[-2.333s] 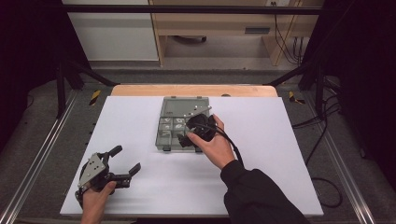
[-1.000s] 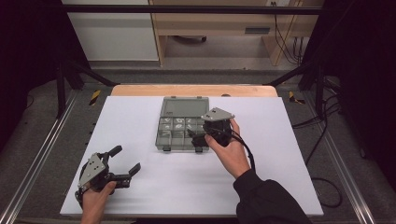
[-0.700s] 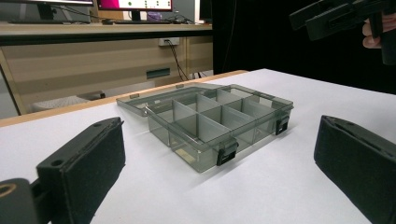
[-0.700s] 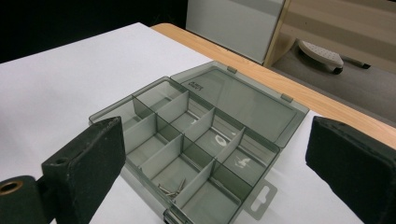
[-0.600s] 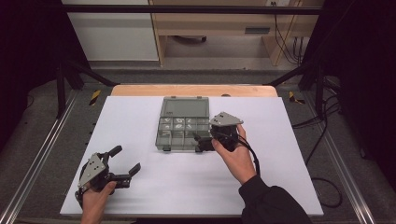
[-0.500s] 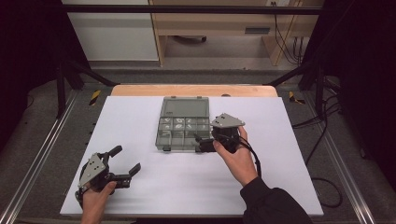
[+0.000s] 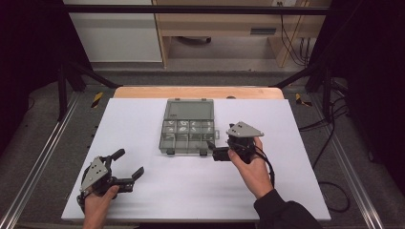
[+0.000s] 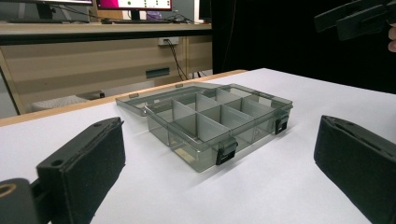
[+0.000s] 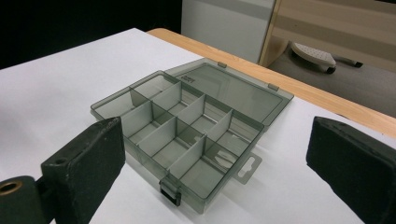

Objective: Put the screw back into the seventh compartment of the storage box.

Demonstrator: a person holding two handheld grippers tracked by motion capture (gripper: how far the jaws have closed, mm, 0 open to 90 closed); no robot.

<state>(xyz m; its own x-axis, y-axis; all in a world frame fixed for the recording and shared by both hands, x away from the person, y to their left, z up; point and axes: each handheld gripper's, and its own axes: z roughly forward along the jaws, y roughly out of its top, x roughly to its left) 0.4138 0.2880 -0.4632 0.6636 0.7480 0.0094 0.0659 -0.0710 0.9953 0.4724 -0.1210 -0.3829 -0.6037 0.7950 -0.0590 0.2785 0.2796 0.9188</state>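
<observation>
A smoky clear organizer box (image 7: 187, 128) lies in the middle of the white table (image 7: 143, 119), its lid folded flat toward the far side and its divided compartments exposed. My right gripper (image 7: 216, 144) hovers open just off the box's near right corner, jaws pointing left. In the right gripper view the box (image 9: 187, 126) sits between and beyond the wide-apart pads (image 9: 88, 163). My left gripper (image 7: 129, 163) rests open at the near left, well apart from the box. The left gripper view shows the box (image 8: 210, 116) ahead and the right gripper (image 8: 359, 19) at the top right.
Two black latches (image 8: 226, 151) sit on the box's near wall. A wooden strip (image 7: 196, 92) edges the table's far side. Metal rails (image 7: 43, 157) run along both sides. Cables (image 7: 329, 143) lie on the floor at right. A wooden desk (image 7: 215, 24) stands behind.
My right gripper has drawn back from above the box to the right and nearer, off its corner. The left gripper and the box have stayed put.
</observation>
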